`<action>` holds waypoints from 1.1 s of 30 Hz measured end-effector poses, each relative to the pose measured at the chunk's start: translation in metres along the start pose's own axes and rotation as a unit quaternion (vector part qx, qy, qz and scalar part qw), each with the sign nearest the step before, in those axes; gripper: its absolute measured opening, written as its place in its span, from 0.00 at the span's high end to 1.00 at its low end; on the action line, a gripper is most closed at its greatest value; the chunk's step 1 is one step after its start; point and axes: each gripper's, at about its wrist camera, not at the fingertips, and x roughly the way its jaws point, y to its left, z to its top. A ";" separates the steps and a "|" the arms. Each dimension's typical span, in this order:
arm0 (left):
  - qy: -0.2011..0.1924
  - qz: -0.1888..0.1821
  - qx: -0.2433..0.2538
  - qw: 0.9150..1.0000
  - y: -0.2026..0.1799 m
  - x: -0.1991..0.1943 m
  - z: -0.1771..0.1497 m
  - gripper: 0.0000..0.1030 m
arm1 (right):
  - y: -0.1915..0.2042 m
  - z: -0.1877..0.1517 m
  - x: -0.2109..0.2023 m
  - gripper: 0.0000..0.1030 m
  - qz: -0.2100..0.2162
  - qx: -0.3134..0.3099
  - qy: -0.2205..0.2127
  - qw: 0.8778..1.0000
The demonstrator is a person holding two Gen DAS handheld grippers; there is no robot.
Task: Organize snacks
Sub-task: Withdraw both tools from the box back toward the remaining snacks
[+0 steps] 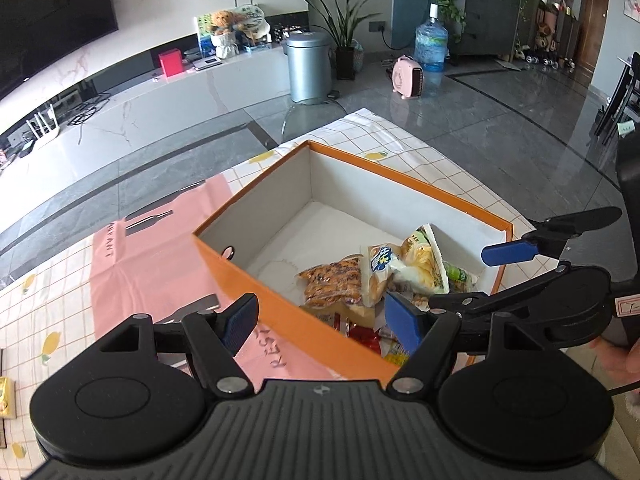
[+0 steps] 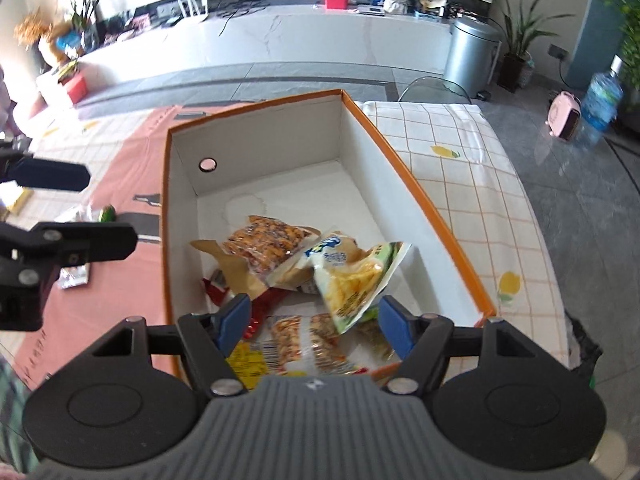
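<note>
The right gripper (image 2: 314,322) is held open above the orange-rimmed white cardboard box (image 2: 420,196), nothing pressed between its blue pads. The left gripper (image 1: 320,320) is likewise spread open and empty. Crinkled plastic snack packets (image 2: 304,264) are piled in the box's near end, on the checked lemon-print tablecloth (image 2: 472,160).

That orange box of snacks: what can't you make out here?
- Box near end: right view, hidden behind the tongs' body.
- Bottom packets: buried under others; print too small.
- Packets on the pink mat: right view, blurred, partly behind left tongs.
</note>
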 end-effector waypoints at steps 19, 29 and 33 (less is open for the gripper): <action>-0.010 0.045 -0.104 0.994 0.066 -0.062 -0.086 0.18 | 0.114 -0.066 -0.045 0.32 0.056 0.026 -0.123 0.990; 0.057 0.058 -0.166 0.983 0.134 -0.071 -0.130 0.20 | 0.170 -0.084 -0.019 0.32 0.082 0.016 -0.096 0.992; 0.095 0.068 -0.194 0.974 0.164 -0.059 -0.150 0.21 | 0.182 -0.088 -0.006 0.32 0.082 0.013 -0.079 0.993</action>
